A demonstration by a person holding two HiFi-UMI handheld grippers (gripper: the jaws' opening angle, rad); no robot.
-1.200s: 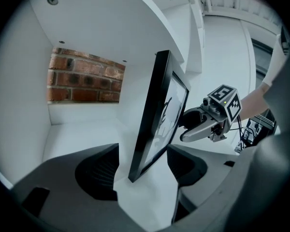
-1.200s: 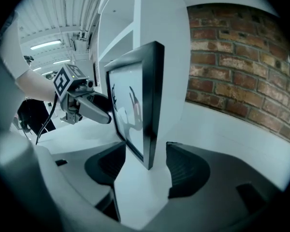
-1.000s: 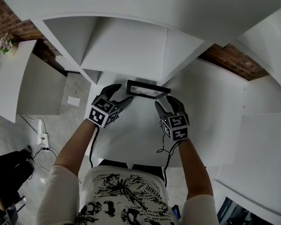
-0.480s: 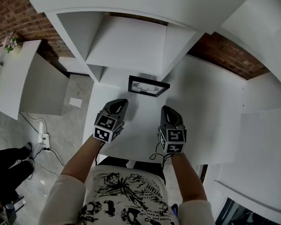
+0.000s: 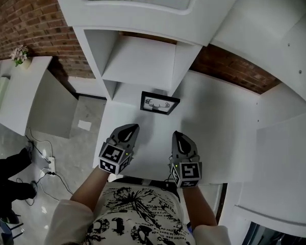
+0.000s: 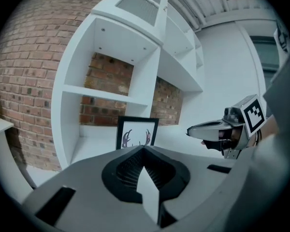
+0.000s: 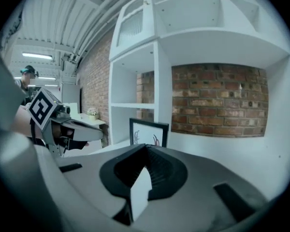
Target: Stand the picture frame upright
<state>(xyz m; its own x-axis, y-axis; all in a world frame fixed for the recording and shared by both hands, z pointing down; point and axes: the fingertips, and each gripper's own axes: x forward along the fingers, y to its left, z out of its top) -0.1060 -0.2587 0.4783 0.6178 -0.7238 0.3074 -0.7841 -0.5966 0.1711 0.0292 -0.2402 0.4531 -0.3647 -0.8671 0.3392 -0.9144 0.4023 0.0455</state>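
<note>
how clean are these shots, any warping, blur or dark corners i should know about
Head view: wide-angle bend curves the edges of the white shelf unit, but the picture frame is sharp. Left gripper view: fisheye, black corners, the left tool fills the bottom. Right gripper view: same black corners, brick wall evenly lit, no glare.

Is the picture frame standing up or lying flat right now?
Standing upright. The picture frame rests on its bottom edge on the white surface, its antler print showing, and nothing holds it.

Right hand-held gripper (image 7: 146, 147) closed and empty, picture frame (image 7: 149, 133) upright beyond, brick wall (image 7: 217, 100) behind
</note>
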